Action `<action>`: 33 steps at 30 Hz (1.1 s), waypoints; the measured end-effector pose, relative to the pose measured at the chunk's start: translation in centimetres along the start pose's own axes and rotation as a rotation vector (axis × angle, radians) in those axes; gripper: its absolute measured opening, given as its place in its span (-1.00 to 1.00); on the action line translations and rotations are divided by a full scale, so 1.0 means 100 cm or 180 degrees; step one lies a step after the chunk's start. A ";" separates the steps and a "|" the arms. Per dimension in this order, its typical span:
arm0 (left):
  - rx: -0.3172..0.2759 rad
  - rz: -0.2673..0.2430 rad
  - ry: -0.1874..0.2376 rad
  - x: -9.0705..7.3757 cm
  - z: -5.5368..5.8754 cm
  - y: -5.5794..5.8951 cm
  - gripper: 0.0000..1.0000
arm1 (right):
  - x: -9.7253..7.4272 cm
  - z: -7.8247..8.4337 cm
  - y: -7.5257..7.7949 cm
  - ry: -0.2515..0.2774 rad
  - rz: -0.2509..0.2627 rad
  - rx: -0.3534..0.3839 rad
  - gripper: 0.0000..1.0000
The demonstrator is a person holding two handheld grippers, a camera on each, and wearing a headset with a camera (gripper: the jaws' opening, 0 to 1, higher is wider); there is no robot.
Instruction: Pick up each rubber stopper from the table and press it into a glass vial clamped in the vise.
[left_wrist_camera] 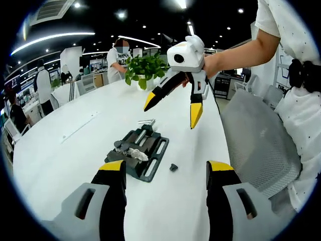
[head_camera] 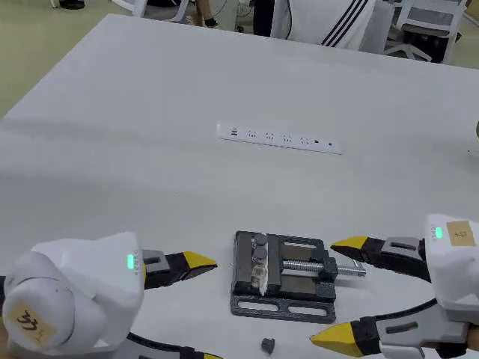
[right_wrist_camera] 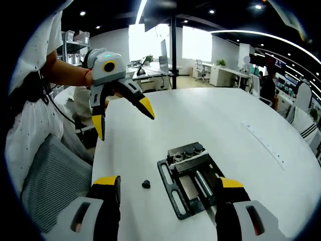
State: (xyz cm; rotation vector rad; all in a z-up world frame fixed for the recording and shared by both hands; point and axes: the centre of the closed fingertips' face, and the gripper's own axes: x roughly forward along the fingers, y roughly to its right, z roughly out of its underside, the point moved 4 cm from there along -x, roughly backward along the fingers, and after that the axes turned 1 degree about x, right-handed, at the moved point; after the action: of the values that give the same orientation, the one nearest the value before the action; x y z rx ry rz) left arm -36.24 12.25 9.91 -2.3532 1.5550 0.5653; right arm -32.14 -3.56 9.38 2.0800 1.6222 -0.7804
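Note:
A small black vise [head_camera: 281, 277] stands near the front of the white table [head_camera: 150, 112] and clamps a row of glass vials [head_camera: 260, 258]. Two of them carry dark stoppers, and the nearest looks clear and uncapped. One loose dark rubber stopper [head_camera: 267, 345] lies on the table just in front of the vise. My left gripper [head_camera: 203, 308] is open to the left of the vise, holding nothing. My right gripper [head_camera: 333, 292] is open on the vise's right. In the left gripper view the stopper [left_wrist_camera: 173, 167] lies beyond my open left gripper [left_wrist_camera: 166, 168]. In the right gripper view the stopper [right_wrist_camera: 146, 184] lies beside the vise [right_wrist_camera: 193, 173].
A white power strip [head_camera: 281, 139] lies farther back on the table. A potted plant [left_wrist_camera: 145, 68] stands at one end. A grey mesh chair [left_wrist_camera: 256, 135] is by the table edge. A person in a striped shirt [head_camera: 329, 22] sits at the far side.

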 end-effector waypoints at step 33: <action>0.1001 0.0828 -0.0959 0.082 0.041 0.008 -0.67 | -0.053 0.062 -0.016 0.0159 0.0263 0.0381 0.58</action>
State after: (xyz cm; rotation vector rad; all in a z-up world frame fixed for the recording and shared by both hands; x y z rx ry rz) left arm -34.87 6.99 2.51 -1.7613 1.6745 0.6426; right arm -35.76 -10.91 8.00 2.2513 1.5386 -0.8219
